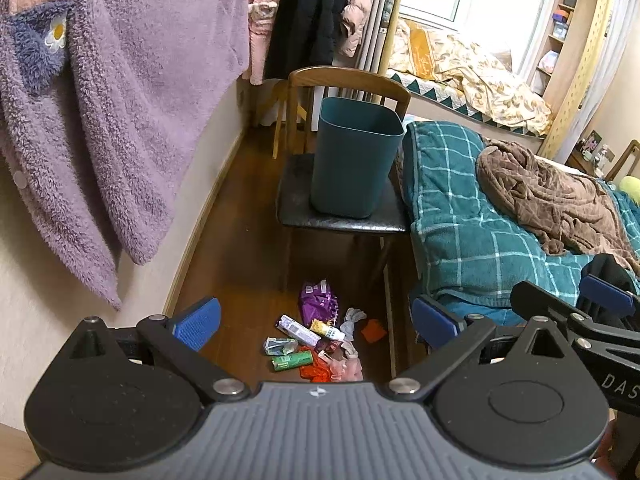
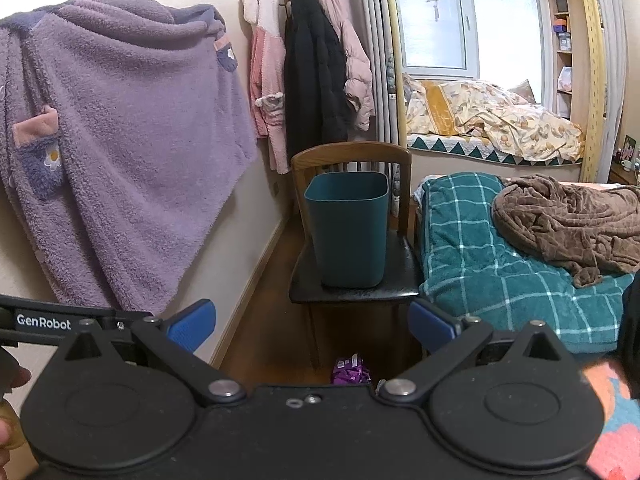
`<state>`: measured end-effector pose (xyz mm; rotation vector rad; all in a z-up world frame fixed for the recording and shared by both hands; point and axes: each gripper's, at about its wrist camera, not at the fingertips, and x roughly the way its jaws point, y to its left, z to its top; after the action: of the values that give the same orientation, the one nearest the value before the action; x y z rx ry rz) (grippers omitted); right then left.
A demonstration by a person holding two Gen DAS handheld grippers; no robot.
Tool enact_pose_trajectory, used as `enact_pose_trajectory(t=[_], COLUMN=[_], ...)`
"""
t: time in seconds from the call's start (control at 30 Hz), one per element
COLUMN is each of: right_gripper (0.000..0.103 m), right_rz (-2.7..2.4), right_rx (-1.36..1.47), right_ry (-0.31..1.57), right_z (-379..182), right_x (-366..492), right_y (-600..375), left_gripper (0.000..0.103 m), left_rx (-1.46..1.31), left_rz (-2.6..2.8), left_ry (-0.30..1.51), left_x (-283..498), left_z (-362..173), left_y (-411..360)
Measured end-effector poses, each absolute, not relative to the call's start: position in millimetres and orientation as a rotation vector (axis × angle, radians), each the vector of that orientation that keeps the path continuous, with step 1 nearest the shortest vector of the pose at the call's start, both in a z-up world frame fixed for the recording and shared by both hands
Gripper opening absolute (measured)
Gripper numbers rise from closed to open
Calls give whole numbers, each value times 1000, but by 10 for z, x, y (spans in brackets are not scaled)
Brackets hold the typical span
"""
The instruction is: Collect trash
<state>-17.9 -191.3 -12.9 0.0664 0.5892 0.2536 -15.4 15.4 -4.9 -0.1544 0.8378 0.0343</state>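
1. Purple fleece robe (image 1: pixel 120 100), hanging on the left wall. Not ours to collect; a low swing of either tool could snag it.

2. Our left gripper (image 1: pixel 316 320), jaws wide apart, nothing between the blue pads. It hangs above the floor, well clear of the litter.

3. Trash pile (image 1: pixel 320 344) on the wooden floor, in front of the chair and beside the bed. We list: purple wrapper (image 1: pixel 318 300), white tube (image 1: pixel 298 328), green roll (image 1: pixel 292 360), red-orange scraps (image 1: pixel 320 372), crumpled white tissue (image 1: pixel 352 316). The pieces overlap. A pinch may take two and drop one on the lift, and thin foil may slip from the pads.

4. Teal bin (image 1: pixel 354 156), upright and open on the black seat of the chair (image 1: pixel 340 216), well above the pile. It looks light, so a knock on the rim could tip it off the seat. A loose release could miss the mouth.

5. Our right gripper (image 2: pixel 312 326), also spread wide and empty, held higher; from its view only the purple wrapper shows of the pile.

6. Bed with teal checked blanket (image 1: pixel 460 216), on the right. Its edge crowds the pile and could catch a jaw.
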Motion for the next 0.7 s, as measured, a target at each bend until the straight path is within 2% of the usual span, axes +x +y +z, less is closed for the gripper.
enact_pose_trajectory(t=[0.7], right_gripper=[103], right_rz=[260], right_rx=[46], right_ry=[574], right_z=[-108], right_x=[-190], right_y=[-1907], left_gripper=[103], left_rx=[-157], left_rz=[32], left_ry=[828], left_x=[-128], left_z=[-23], left_y=[152])
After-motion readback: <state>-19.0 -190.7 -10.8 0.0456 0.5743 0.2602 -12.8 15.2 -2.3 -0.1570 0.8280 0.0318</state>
